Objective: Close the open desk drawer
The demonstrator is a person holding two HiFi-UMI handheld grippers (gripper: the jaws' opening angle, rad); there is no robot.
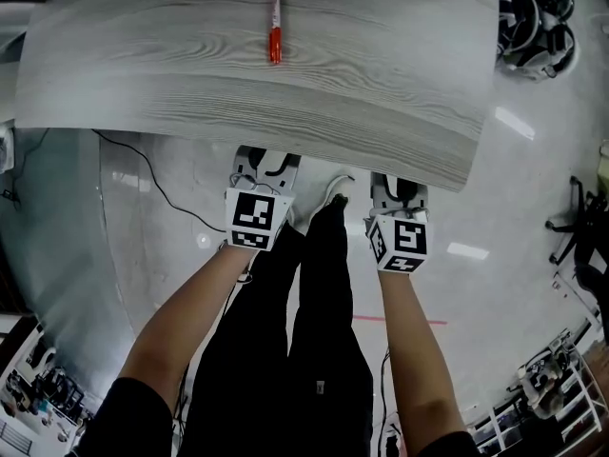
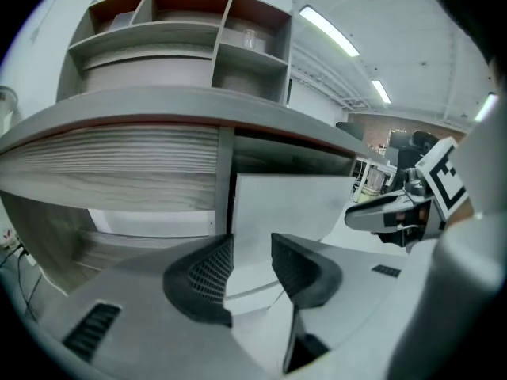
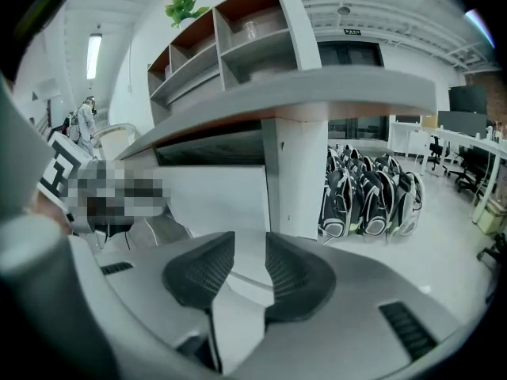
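Note:
From above, the grey wood-grain desk top (image 1: 190, 65) fills the upper part of the head view; no drawer shows there. Both grippers are held side by side just in front of the desk's near edge. My left gripper (image 1: 265, 163) points under the desktop at a white flat panel (image 2: 293, 204) with a dark gap above it, apparently the drawer front. Its jaws (image 2: 252, 264) stand apart with nothing pressed between them. My right gripper (image 1: 398, 190) faces the same white panel (image 3: 214, 196) and the desk's white leg (image 3: 297, 180); its jaws (image 3: 249, 264) are slightly apart and empty.
A red marker (image 1: 275, 17) lies on the desk top. A shelf unit (image 2: 182, 30) stands on the desk. Black backpacks (image 3: 372, 196) sit on the floor to the right of the leg. A cable (image 1: 152, 174) runs across the floor. The person's black-trousered legs (image 1: 314, 312) are between the arms.

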